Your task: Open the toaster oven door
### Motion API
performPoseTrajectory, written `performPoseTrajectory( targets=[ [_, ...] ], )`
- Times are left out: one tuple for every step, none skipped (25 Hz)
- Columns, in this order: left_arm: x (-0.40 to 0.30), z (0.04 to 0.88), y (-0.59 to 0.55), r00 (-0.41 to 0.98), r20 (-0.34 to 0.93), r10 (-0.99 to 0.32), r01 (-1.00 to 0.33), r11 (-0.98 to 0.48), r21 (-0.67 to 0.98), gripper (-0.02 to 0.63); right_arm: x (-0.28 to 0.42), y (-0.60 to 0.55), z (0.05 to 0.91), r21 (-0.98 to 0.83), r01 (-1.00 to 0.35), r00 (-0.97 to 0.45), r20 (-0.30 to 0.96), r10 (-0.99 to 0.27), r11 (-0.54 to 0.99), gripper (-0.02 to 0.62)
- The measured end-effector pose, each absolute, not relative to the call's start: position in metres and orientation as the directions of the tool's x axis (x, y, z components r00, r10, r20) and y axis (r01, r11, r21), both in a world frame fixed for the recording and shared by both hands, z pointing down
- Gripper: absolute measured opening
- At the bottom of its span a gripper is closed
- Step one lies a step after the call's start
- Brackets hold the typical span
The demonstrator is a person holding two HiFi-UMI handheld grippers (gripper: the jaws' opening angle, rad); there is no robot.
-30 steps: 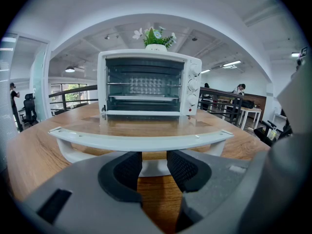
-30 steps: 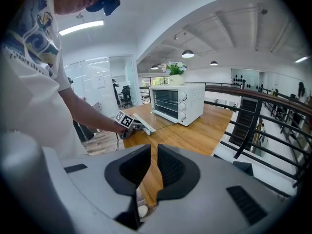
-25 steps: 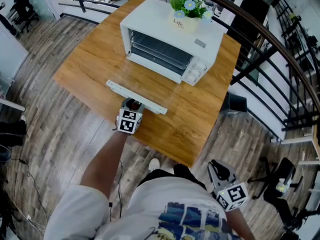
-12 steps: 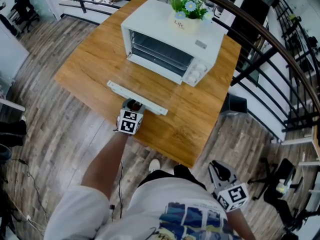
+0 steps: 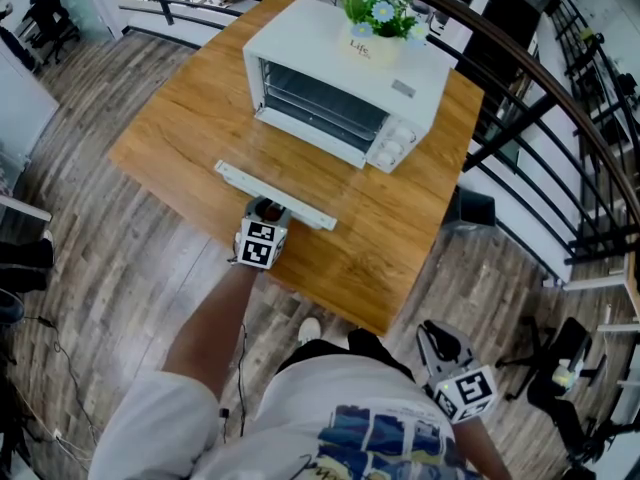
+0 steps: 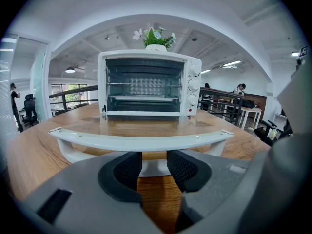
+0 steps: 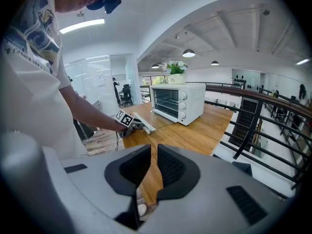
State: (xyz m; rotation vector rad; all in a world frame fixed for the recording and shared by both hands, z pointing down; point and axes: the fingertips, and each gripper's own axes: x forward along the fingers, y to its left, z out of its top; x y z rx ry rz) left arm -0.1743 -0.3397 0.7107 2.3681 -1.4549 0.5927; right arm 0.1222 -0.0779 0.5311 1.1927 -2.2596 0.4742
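The white toaster oven stands on the wooden table with its door folded down flat toward me. The door's white handle bar lies at its near edge. My left gripper sits at the middle of that bar. In the left gripper view the handle runs across just beyond the left gripper, whose pads stand apart with only a white strip showing through the gap. The oven shows its open cavity and racks. My right gripper hangs low at my right side, off the table, jaws together on nothing.
A potted plant sits on the oven's top. Knobs are on the oven's right front. A dark metal railing curves behind and to the right of the table. The table's near edge is just before my body, with wooden floor around.
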Motion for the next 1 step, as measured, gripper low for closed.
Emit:
performPoseTrajectory(
  targets=[
    [-0.1741,0.7109,-0.3406,0.402,0.490,-0.773,-0.896,-0.443,0.037,0.153,0.1225,-0.0787,0.5318,-0.057,-0.835,-0.465,0.605,-0.647,0.547,0.042]
  ],
)
